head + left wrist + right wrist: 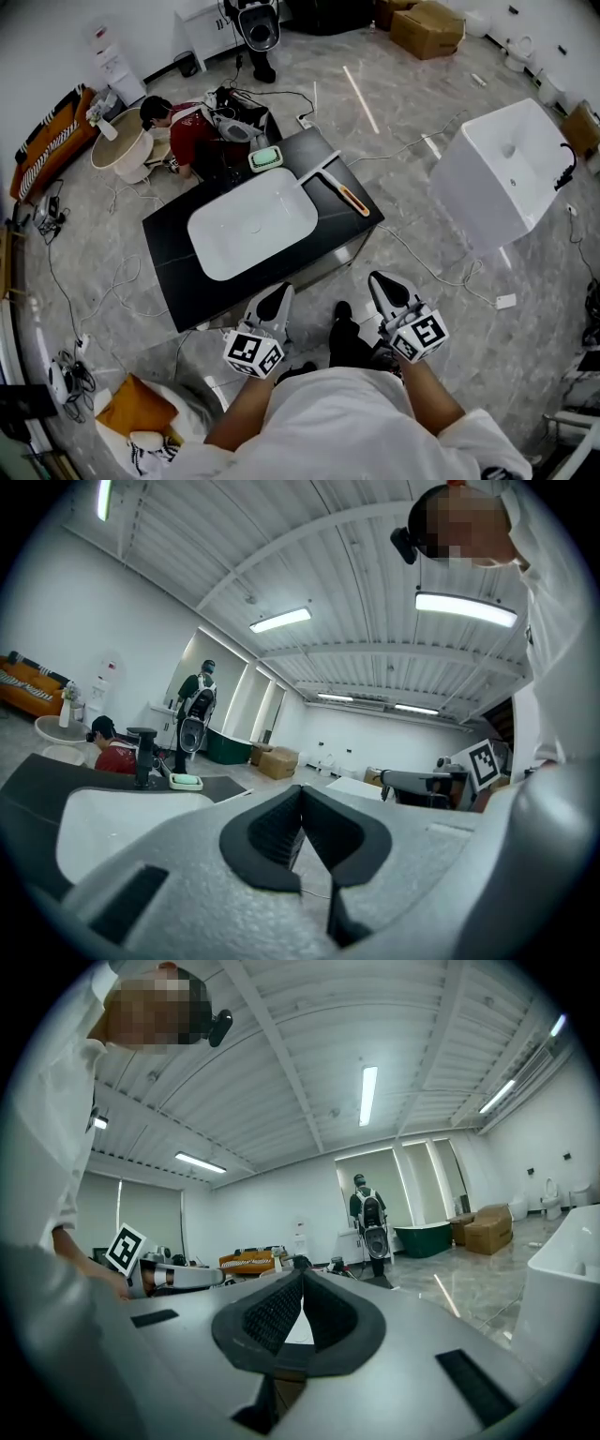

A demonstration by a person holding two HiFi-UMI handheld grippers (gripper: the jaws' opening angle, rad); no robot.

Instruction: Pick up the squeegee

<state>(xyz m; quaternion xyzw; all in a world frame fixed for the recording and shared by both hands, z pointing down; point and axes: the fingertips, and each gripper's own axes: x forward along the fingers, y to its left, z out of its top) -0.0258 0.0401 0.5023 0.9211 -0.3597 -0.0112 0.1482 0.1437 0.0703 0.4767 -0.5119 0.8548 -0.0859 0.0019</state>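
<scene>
In the head view the squeegee (341, 190), a pale blade with an orange handle, lies on the right part of a black countertop (178, 272), beside a white basin (251, 223). Both grippers hang low in front of my body, short of the counter's near edge. The left gripper (275, 305) is shut with nothing in it, and so is the right gripper (386, 289). In each gripper view the dark pads meet at the tips. The squeegee does not show clearly in either gripper view.
A green soap dish (265, 157) and a black faucet (142, 757) stand at the counter's far end. A person in red (178, 127) crouches behind it. A white square tub (506, 169) stands at right, cardboard boxes (427, 28) further back, and cables cross the floor.
</scene>
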